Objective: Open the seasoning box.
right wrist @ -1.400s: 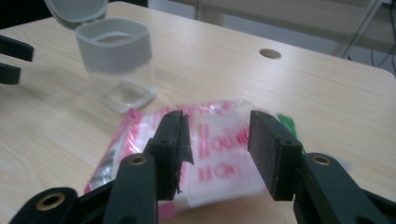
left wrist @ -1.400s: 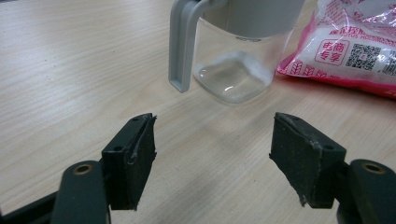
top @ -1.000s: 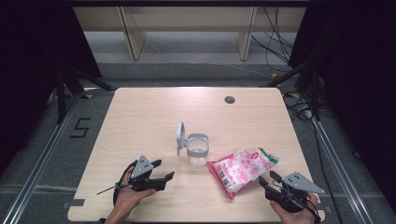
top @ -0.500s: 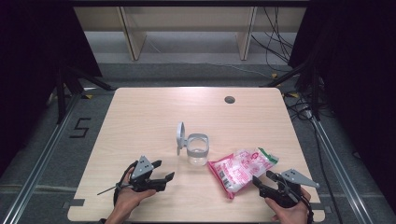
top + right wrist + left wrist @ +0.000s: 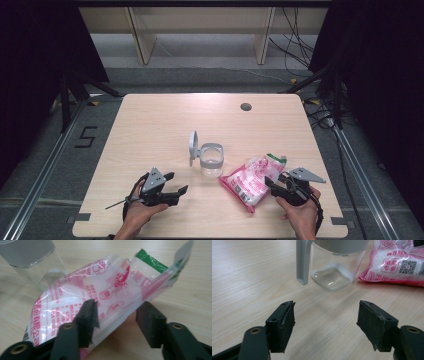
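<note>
Right gripper view: your right gripper [image 5: 116, 315] has jaws just closing around the pink bag [image 5: 82, 290] edge, not yet pinching. Left gripper [image 5: 325, 323] jaws apart, empty, facing the jar [image 5: 334, 267] on the table [image 5: 150, 130]. Slick film may slip out; contents could spill.

A lab-like recording space is suggested: a bare wooden table [image 5: 150, 130] is ringed by black curtains [image 5: 35, 45], floor rails [image 5: 40, 180] (one numbered) and loose cables [image 5: 300, 30].

Wooden table [image 5: 160, 125]; grey floor [image 5: 200, 50]
</note>
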Demonstrator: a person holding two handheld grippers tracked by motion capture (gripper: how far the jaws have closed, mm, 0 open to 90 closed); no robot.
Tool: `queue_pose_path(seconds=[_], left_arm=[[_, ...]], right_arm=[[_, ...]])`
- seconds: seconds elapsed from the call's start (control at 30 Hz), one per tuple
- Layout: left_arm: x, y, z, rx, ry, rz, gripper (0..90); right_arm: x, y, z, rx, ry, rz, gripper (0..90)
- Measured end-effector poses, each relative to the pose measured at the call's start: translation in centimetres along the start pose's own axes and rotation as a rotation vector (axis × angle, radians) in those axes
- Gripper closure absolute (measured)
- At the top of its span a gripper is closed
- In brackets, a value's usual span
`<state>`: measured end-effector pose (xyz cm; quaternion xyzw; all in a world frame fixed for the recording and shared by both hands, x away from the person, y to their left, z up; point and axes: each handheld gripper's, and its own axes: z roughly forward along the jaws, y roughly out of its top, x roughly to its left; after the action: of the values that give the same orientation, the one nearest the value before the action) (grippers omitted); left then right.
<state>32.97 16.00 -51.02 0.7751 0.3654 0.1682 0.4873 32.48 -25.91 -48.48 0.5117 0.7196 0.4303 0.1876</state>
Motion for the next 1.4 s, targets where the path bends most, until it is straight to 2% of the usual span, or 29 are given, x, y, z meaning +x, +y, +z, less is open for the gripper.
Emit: queue_pose_path(seconds=[0.1, 0.17, 0.2, 0.23, 0.27, 0.3, 0.33, 0.37, 0.4, 0.43, 0.5, 0.53, 0.57, 0.6, 0.63, 0.67, 0.7, 0.77, 0.8, 0.83, 0.9, 0.93, 0.97, 1.0, 1.03, 1.13, 1.3, 1.37, 1.4], left_arm=[[-0.1, 0.0, -0.1, 0.000, 0.002, 0.005, 29.5], [0.0, 0.0, 0.0, -0.002, -0.002, 0.002, 29.5], [0.0, 0.0, -0.1, -0.002, -0.001, 0.002, 29.5], [0.0, 0.0, -0.1, -0.003, -0.001, 0.002, 29.5], [0.0, 0.0, -0.1, -0.001, 0.001, 0.005, 29.5], [-0.1, 0.0, -0.1, -0.001, 0.003, 0.003, 29.5], [0.0, 0.0, 0.0, 0.003, 0.004, 0.007, 29.5], [0.0, 0.0, 0.0, 0.002, -0.001, 0.001, 29.4], [-0.1, 0.0, 0.0, 0.005, -0.002, 0.004, 29.4], [-0.1, 0.0, 0.1, 0.003, -0.002, 0.004, 29.4], [-0.1, 0.1, 0.1, 0.004, -0.003, 0.028, 29.4], [-0.3, 0.0, 0.1, 0.003, -0.002, 0.005, 29.4], [-0.3, 0.0, 0.1, 0.003, -0.002, 0.005, 29.4], [-0.2, 0.0, 0.1, 0.003, -0.002, 0.005, 29.4], [-0.2, 0.0, 0.1, 0.001, -0.001, 0.001, 29.4], [-0.2, 0.0, 0.1, 0.004, 0.003, 0.003, 29.4], [-0.1, 0.0, 0.1, -0.001, -0.002, -0.004, 29.3], [-0.1, 0.1, 0.1, -0.005, -0.005, 0.011, 29.3], [-0.2, 0.0, 0.1, -0.006, -0.002, -0.007, 29.3], [-0.2, 0.0, 0.1, -0.006, -0.002, -0.005, 29.3], [-0.1, 0.0, 0.0, 0.002, 0.002, 0.001, 29.3], [-0.1, 0.1, 0.0, 0.002, -0.002, 0.015, 29.2], [-0.1, 0.1, 0.1, 0.002, -0.002, 0.016, 29.1], [0.0, 0.0, 0.1, 0.011, 0.007, 0.013, 29.1], [-0.2, 0.0, 0.1, -0.005, 0.002, -0.010, 29.1], [-0.2, 0.0, 0.1, 0.004, 0.005, 0.002, 29.1], [-0.3, 0.0, 0.2, -0.004, -0.007, 0.000, 29.1], [-0.1, 0.0, 0.2, 0.008, 0.001, 0.014, 29.1], [-0.1, 0.0, 0.1, 0.014, 0.006, 0.015, 29.1]], right_arm=[[-0.2, 0.4, 0.9, -0.020, 0.016, -0.011, 68.3], [-0.2, 0.8, 1.2, -0.009, 0.015, -0.018, 70.8], [0.1, 0.8, 1.3, 0.005, 0.009, 0.018, 70.7], [-0.4, 1.0, 1.6, -0.008, 0.001, -0.029, 69.9], [-0.4, 1.0, 1.7, -0.012, 0.015, -0.016, 67.3], [0.0, 1.0, 1.7, 0.006, 0.000, 0.018, 65.4], [-0.4, 1.0, 1.9, -0.004, -0.001, -0.023, 63.0], [-0.3, 1.0, 2.1, -0.012, 0.016, -0.004, 59.9], [0.0, 1.0, 2.1, 0.002, -0.008, 0.029, 57.7], [-0.4, 1.0, 2.2, -0.001, 0.005, 0.005, 56.7], [-0.4, 1.1, 2.6, -0.014, 0.010, 0.016, 56.0], [-0.4, 1.2, 2.8, -0.009, 0.004, 0.016, 55.6], [-0.6, 1.2, 2.9, -0.002, -0.005, -0.001, 55.6], [-0.5, 1.3, 3.0, 0.010, -0.021, 0.010, 55.5], [-0.2, 1.3, 3.0, -0.003, -0.004, 0.068, 55.6], [-0.4, 1.3, 3.2, 0.002, 0.004, 0.060, 55.6], [-0.8, 1.4, 3.3, 0.006, -0.001, 0.024, 55.5], [-0.8, 1.4, 3.5, -0.008, -0.011, 0.029, 55.0], [-0.4, 1.5, 3.6, 0.010, -0.024, 0.081, 54.8], [-0.8, 1.6, 3.7, -0.007, 0.002, 0.047, 54.6], [-0.8, 1.6, 4.0, 0.008, -0.027, 0.034, 54.2], [-0.8, 1.7, 4.1, 0.014, -0.027, 0.040, 54.2], [-0.8, 1.7, 4.3, 0.005, -0.002, 0.045, 54.2], [-0.8, 1.7, 4.5, 0.007, -0.015, 0.041, 54.6], [-0.9, 1.8, 4.5, 0.020, -0.024, 0.038, 55.1], [-0.8, 1.9, 4.6, 0.026, -0.001, 0.064, 60.9], [-0.7, 1.9, 4.8, 0.027, 0.023, 0.026, 78.7], [-0.8, 1.8, 4.9, 0.023, 0.050, 0.026, 82.8], [-0.8, 1.8, 4.8, 0.026, 0.041, 0.022, 85.1]])
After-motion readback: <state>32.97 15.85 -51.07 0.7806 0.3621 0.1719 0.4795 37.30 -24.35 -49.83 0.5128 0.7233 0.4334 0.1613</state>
